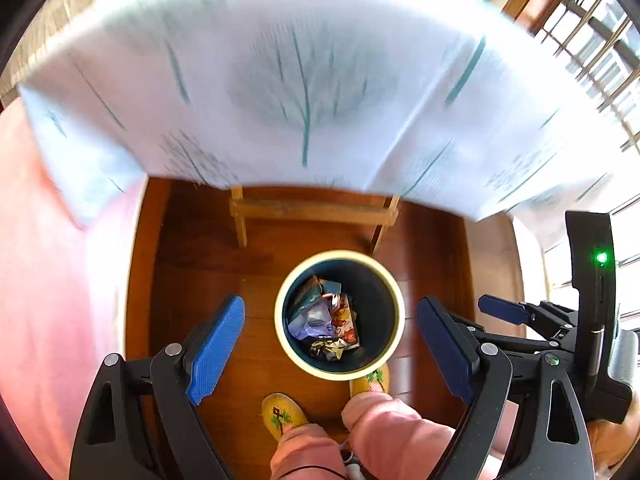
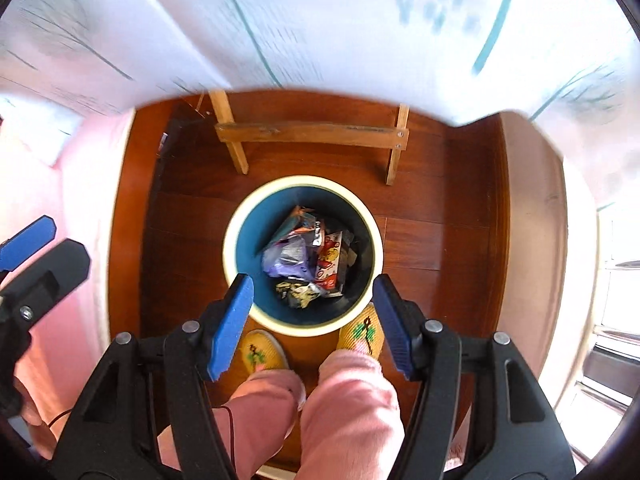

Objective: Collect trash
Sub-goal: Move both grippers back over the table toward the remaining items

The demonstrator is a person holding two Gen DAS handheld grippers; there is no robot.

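Wooden floor [image 2: 440,240], trash bin [image 2: 236,240], slippered feet [image 2: 264,354], table legs [image 2: 236,152]

Bright daylight from window [image 1: 592,52] at right; tablecloth [image 1: 280,80] motion-blurred; fisheye edges curved.

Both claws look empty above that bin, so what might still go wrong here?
The bin stands right against the person's slippers, so a step forward might tip it and spill the wrappers. The tablecloth hangs low just ahead; the open left gripper or right gripper could snag it if raised.

Tablecloth [image 1: 304,80]: white, leaf-printed, overhanging.
Stool [image 2: 312,136]: wooden, beneath it.
Floor [image 2: 432,240]: dark wood.
Slippers [image 2: 264,354]: yellow.
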